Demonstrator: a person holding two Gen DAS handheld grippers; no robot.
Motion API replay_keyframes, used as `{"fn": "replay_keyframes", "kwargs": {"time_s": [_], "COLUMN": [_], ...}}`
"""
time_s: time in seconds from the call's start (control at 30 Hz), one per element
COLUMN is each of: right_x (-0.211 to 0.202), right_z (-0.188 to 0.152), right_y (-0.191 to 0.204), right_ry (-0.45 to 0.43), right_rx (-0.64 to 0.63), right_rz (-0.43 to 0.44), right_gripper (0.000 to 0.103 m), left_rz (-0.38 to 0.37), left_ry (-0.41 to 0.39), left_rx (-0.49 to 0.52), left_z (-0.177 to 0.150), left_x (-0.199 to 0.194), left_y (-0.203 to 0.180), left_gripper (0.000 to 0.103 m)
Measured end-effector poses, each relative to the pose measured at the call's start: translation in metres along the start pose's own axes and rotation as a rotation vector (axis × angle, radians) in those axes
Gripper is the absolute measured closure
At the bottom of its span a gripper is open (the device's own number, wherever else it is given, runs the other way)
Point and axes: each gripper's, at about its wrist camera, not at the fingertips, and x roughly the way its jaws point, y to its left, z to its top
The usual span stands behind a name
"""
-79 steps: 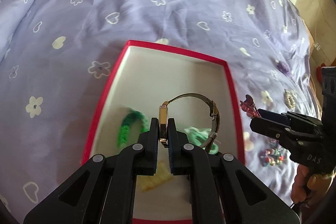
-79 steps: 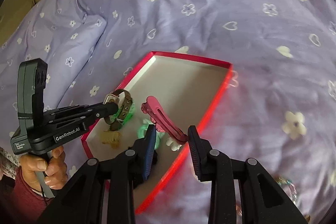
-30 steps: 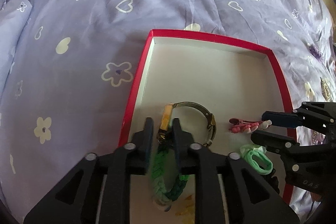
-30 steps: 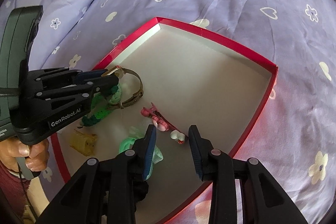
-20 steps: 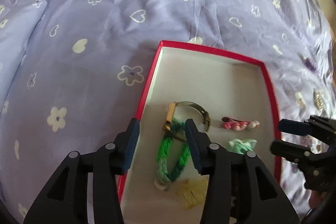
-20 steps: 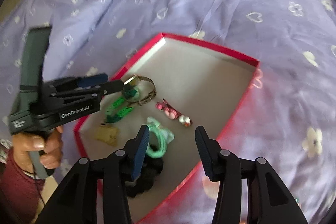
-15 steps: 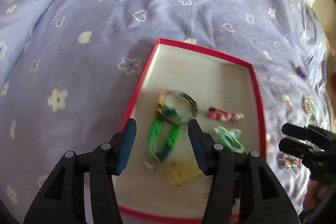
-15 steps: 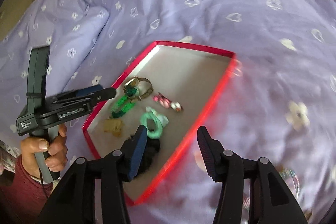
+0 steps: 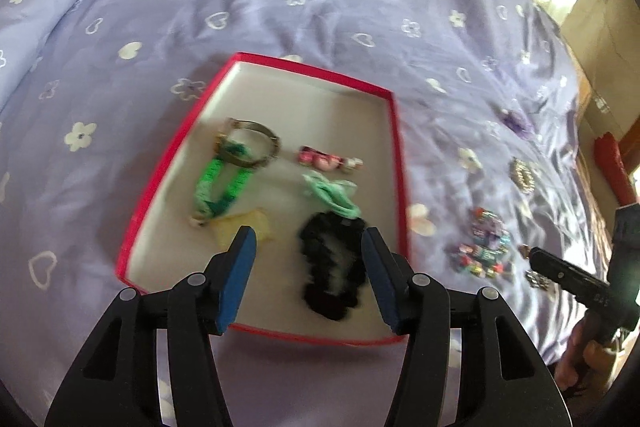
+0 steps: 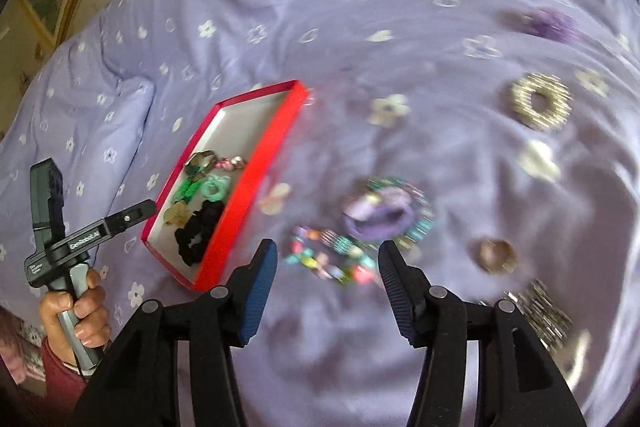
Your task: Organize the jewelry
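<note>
A red-rimmed box (image 9: pixel 396 163) (image 10: pixel 256 163) lies on the lilac bedspread. Inside it lie a gold watch (image 9: pixel 250 143), a green braided bracelet (image 9: pixel 218 187), a pink hair clip (image 9: pixel 326 159), a mint scrunchie (image 9: pixel 332 193), a black scrunchie (image 9: pixel 332 267) and a yellow piece (image 9: pixel 248 229). My left gripper (image 9: pixel 306 271) hangs over the box's near end, jaws opening and nothing between them. My right gripper (image 10: pixel 326 291) is to the right of the box, above a colourful bead bracelet (image 10: pixel 332 259) and a purple scrunchie (image 10: pixel 380 217); its jaws are opening and empty.
More pieces lie loose on the bedspread to the right: a gold beaded ring-shaped scrunchie (image 10: pixel 540 103), a dark purple flower piece (image 10: pixel 552 23), a small brownish ring (image 10: pixel 496 255) and a silvery clip (image 10: pixel 544 311). A pillow (image 9: pixel 32 23) lies at far left.
Both grippers let go of the watch and the pink clip, which now lie in the box. Both drew back and opened; the right one swung right, over the loose jewelry.
</note>
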Motion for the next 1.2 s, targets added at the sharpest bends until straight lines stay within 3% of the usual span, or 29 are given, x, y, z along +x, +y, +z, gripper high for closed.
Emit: {"fn": "replay_keyframes", "kwargs": {"time_s": [0.23,0.53,0.77,1.0,1.2], "right_x": [-0.034,-0.059,-0.056,-0.038,-0.021], "right_z": [-0.031,-0.051,-0.052,-0.04,-0.039], "right_y": [-0.032,-0.062,-0.078,-0.074,-0.075], "right_ry": [-0.038,-0.068,-0.041,-0.016,0.009], "right_rx": [0.059,0.08,0.093,0.005,-0.04], "right_rz": [-0.073,-0.181,-0.197,-0.239,-0.265], "right_gripper": [0.046,0.046,0.04,0.032,0.03], "left_rz": [-0.061,-0.097,-0.105,-0.105,-0.084], "left_ry": [0.013,0.094,0.121,0.144,0.183], "left_rx": [0.068,0.158,0.244,0.332,0.396], "left_z": [-0.016,-0.036,-0.036,-0.026,-0.025], "left_x": [-0.006,0.022,0.041,0.067,0.097], "left_y": [-0.045,-0.093,-0.121,-0.143,-0.157], "left_gripper": [0.047,0.047,0.042,0.032,0.032]}}
